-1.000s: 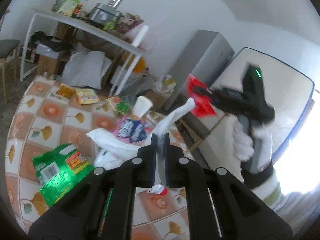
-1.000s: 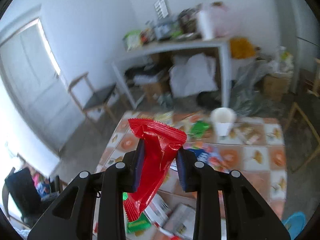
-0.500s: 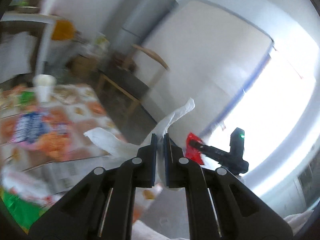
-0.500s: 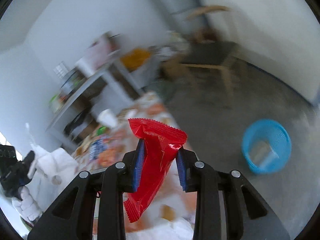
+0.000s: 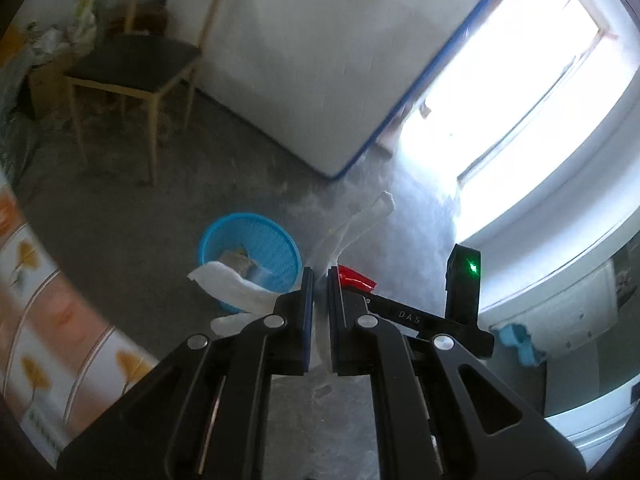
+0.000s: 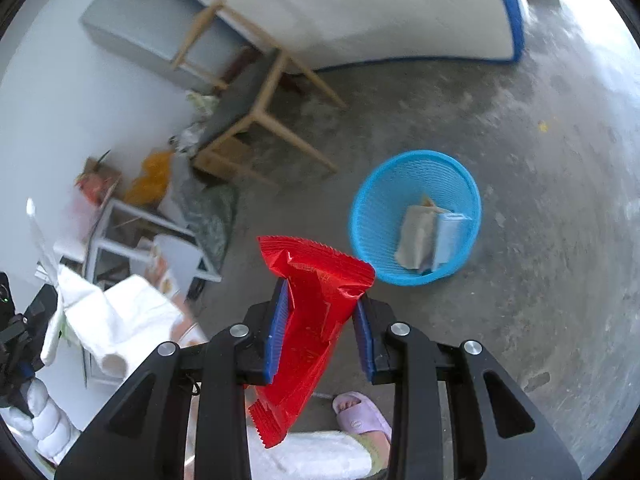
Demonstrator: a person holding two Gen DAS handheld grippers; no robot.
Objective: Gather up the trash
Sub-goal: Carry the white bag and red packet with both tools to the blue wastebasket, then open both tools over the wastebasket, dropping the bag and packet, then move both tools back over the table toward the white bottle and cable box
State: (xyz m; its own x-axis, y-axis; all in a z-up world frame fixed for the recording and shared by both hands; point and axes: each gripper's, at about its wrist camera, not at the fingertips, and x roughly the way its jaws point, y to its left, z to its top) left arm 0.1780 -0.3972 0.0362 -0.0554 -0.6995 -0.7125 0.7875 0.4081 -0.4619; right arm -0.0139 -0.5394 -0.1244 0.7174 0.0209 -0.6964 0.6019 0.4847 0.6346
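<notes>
My left gripper (image 5: pixel 319 280) is shut on a crumpled white tissue (image 5: pixel 236 286) whose ends stick out above and to the left of the fingers. My right gripper (image 6: pixel 320 300) is shut on a red snack wrapper (image 6: pixel 316 300); the wrapper's tip also shows in the left wrist view (image 5: pixel 354 279). A blue mesh trash basket (image 6: pixel 416 168) stands on the concrete floor ahead and to the right of the right gripper, with a few pieces of trash inside. In the left wrist view the basket (image 5: pixel 272 236) lies just beyond and left of the fingertips.
A wooden chair (image 5: pixel 136 60) stands near the wall beyond the basket. A large white board with blue edging (image 5: pixel 320 60) leans on the wall. The tiled tabletop edge (image 5: pixel 52 320) is at the left. A foot in a pink slipper (image 6: pixel 362 412) is below the right gripper.
Both grippers have swung away from the littered table toward the floor. The blue basket is now in view, close in front of both, and each still holds its item.
</notes>
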